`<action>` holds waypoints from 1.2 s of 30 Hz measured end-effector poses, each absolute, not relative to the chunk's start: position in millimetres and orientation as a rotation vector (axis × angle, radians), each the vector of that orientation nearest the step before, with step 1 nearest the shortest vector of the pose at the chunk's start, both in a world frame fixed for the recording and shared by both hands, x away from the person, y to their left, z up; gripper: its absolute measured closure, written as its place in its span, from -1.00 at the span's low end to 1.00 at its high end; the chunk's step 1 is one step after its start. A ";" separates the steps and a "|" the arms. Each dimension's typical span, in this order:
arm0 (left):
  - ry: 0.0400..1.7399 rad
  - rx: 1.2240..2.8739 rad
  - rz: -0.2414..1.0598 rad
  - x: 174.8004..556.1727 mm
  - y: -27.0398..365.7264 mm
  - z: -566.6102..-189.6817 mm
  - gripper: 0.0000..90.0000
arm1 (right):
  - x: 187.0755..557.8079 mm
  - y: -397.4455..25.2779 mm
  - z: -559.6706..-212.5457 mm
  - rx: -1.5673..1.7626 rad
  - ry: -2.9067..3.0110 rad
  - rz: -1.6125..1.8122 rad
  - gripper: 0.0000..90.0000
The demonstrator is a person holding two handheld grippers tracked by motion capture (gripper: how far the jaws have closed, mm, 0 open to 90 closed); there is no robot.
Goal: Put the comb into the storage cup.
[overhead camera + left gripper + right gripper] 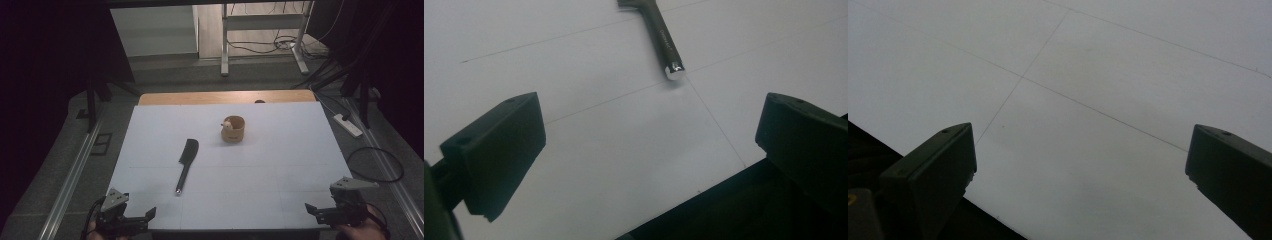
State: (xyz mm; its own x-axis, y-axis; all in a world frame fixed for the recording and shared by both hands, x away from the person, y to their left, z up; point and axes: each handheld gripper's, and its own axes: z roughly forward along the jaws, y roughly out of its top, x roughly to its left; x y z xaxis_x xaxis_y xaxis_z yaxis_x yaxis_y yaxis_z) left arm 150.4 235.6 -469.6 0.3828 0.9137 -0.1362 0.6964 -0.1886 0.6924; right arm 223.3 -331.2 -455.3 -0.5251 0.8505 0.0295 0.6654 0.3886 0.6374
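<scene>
1. In the middle of the white table [150, 150] lies a black knife [187, 162], flat on its side. Its wide blade points away from the person and its long handle points back toward them. The shiny end of the handle [674, 69] shows in the left gripper view too, a little way ahead of the jaws.

2. Past the knife, farther back and a bit to the right, stands a small tan cup [233, 128] with something little and pale at its rim (I can't tell what it is). The cup and the knife are well apart.

3. The left gripper [145, 216] waits at the near left corner of the table. Its jaws are wide open and hold nothing. It is the closer one to the knife handle.

4. The right gripper [312, 210] waits at the near right corner, far from both things. Its jaws are wide open too, with nothing but bare table between them.

5. I think the work has not really started. Nothing is touched yet, and both hands sit at the table edge.

6. The next move, I guess, is for the left gripper to go forward to the handle. The handle is thin and lies flat, so the jaws need to come down low, one on each side, then squeeze.
</scene>
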 end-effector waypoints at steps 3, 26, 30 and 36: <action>1.383 1.957 0.396 151.0 235.7 -469.7 -0.99 | 223.3 -331.0 -455.3 1.326 2.350 0.867 -1.00; 1.319 1.980 0.398 156.2 233.1 -469.3 -0.99 | 224.1 -330.3 -455.8 1.325 2.354 0.859 -1.00; 1.298 1.981 0.365 159.8 232.7 -469.9 -0.98 | 224.3 -330.2 -455.8 1.326 2.355 0.857 -1.00; 1.285 1.997 0.352 164.5 230.0 -469.5 -0.99 | 224.6 -330.0 -455.9 1.326 2.358 0.857 -1.00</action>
State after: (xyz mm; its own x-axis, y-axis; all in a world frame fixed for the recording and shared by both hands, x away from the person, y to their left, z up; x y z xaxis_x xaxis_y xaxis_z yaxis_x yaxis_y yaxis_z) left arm 164.5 230.0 -469.5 0.4647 0.8728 -0.1494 0.6746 -0.2397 0.6982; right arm 224.6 -330.0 -455.9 -0.5275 0.8491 0.0271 0.6685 0.3952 0.6301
